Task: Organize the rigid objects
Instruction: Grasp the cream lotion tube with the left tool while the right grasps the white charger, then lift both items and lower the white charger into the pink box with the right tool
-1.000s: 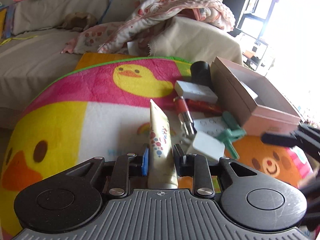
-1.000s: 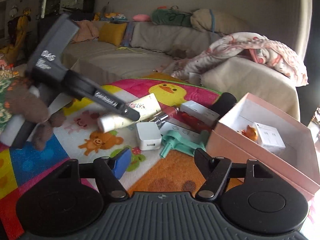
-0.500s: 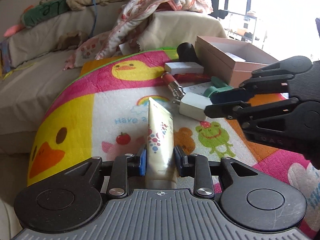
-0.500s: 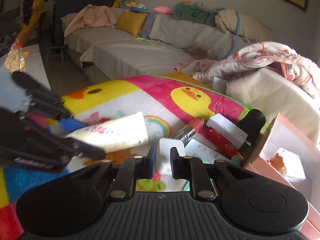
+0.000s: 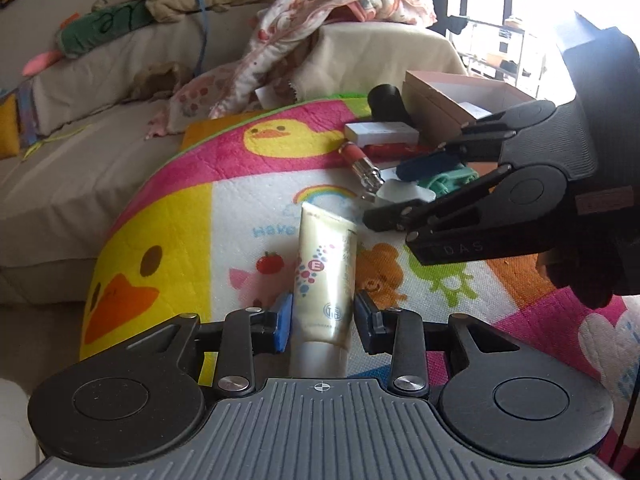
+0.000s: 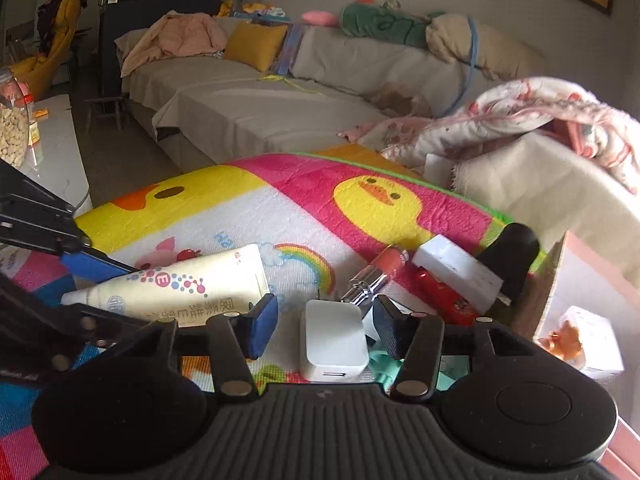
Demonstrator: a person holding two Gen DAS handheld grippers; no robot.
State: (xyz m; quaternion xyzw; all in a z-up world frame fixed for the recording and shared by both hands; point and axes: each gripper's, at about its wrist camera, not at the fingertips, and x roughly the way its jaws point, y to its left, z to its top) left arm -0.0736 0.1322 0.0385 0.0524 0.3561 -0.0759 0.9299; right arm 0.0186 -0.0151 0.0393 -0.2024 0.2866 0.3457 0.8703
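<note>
Left wrist view looks down over the left hand-held gripper (image 5: pixel 322 322), whose two fingers sit on either side of a cream tube (image 5: pixel 325 280) lying on the cartoon play mat (image 5: pixel 240 216). The blue pad (image 5: pixel 283 322) is just beside the tube's left edge and the black pad is near its right edge; a thin gap seems to show on each side, so I cannot tell whether the fingers are pinching the tube or only bracketing it. The tube's cap end points back toward the camera and its flat crimped end points away.

Right wrist view shows the right hand-held gripper (image 6: pixel 326 320) spread wide around a white charger (image 6: pixel 334 340), with clear mat visible between the charger and each finger. The charger lies flat, its USB port facing the camera. Beyond it lies a lipstick (image 6: pixel 376 274) with its metal base nearest the charger, then a white box (image 6: pixel 456 270) resting on a red packet (image 6: pixel 438 294), and a black cylinder (image 6: pixel 508 252) leaning against the pink cardboard box (image 6: pixel 540 296). Inside that box sit a small white carton (image 6: pixel 596 340) and a small orange item beside it. A teal plastic piece (image 6: pixel 384 364) lies just right of the charger, partly hidden by the finger.

The cream tube lies well to the left of the charger, with the left gripper's fingers reaching in around it from the left edge.
</note>
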